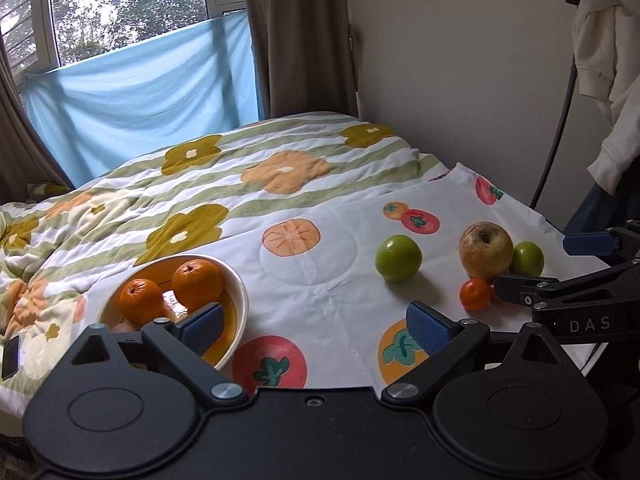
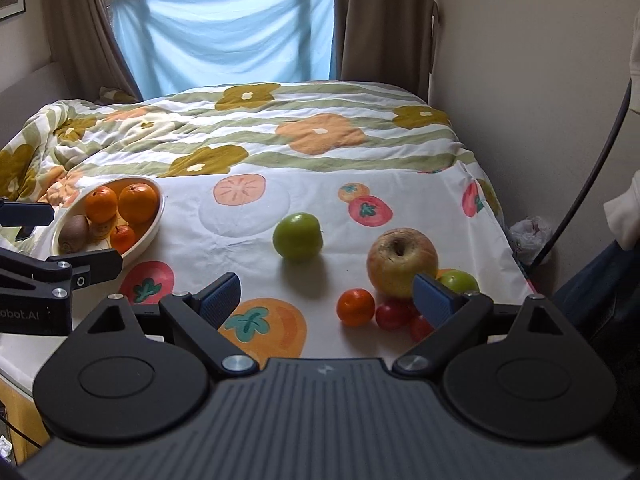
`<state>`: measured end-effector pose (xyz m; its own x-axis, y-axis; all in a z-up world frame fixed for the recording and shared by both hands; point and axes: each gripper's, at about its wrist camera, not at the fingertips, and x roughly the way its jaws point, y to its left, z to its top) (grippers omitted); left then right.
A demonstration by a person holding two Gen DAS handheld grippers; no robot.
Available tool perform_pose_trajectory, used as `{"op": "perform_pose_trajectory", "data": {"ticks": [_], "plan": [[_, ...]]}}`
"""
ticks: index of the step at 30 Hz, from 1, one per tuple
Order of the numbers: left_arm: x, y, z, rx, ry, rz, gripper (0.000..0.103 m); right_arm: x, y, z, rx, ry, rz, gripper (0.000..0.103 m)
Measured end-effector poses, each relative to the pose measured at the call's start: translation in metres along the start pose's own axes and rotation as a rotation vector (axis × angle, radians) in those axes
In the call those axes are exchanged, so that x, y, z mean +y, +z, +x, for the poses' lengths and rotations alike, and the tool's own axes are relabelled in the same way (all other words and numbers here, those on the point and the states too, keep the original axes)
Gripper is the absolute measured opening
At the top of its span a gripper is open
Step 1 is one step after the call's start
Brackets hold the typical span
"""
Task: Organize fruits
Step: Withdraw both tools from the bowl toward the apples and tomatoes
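A white bowl (image 1: 236, 280) (image 2: 154, 226) on the left holds two oranges (image 2: 138, 202), a small tangerine (image 2: 123, 238) and a kiwi (image 2: 74, 232). On the fruit-print cloth lie a green apple (image 2: 298, 236) (image 1: 398, 257), a yellowish apple (image 2: 402, 262) (image 1: 486, 255), a second green apple (image 2: 460, 280) (image 1: 528, 258), a small tangerine (image 2: 355, 307) (image 1: 475, 294) and red tomatoes (image 2: 394, 314). My left gripper (image 1: 316, 326) is open and empty beside the bowl. My right gripper (image 2: 326, 298) is open and empty just before the tangerine and tomatoes.
The cloth (image 2: 240, 224) lies on a bed with a flowered quilt (image 2: 280, 128). A wall runs along the right. A coat rack with white clothes (image 1: 600, 60) stands at right. A window with a blue sheet (image 2: 228, 28) is behind. A phone (image 1: 10, 356) lies at the left.
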<state>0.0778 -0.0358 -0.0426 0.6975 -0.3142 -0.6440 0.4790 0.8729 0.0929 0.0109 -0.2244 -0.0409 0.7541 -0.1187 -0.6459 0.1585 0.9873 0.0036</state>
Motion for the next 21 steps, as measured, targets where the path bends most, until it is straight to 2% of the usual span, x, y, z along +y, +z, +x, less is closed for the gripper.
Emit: {"op": "perform_pose_trajectory", "data": {"ticks": [12,21], "plan": [[-0.018,0.022,0.067,0.027,-0.126,0.141,0.099,-0.017,-0.012,0.033,0.07,-0.116,0.127,0.103],[-0.026,0.042,0.127,0.063,-0.243,0.272,0.092,-0.02,-0.015,0.059,0.134,-0.192,0.245,0.103]]}}
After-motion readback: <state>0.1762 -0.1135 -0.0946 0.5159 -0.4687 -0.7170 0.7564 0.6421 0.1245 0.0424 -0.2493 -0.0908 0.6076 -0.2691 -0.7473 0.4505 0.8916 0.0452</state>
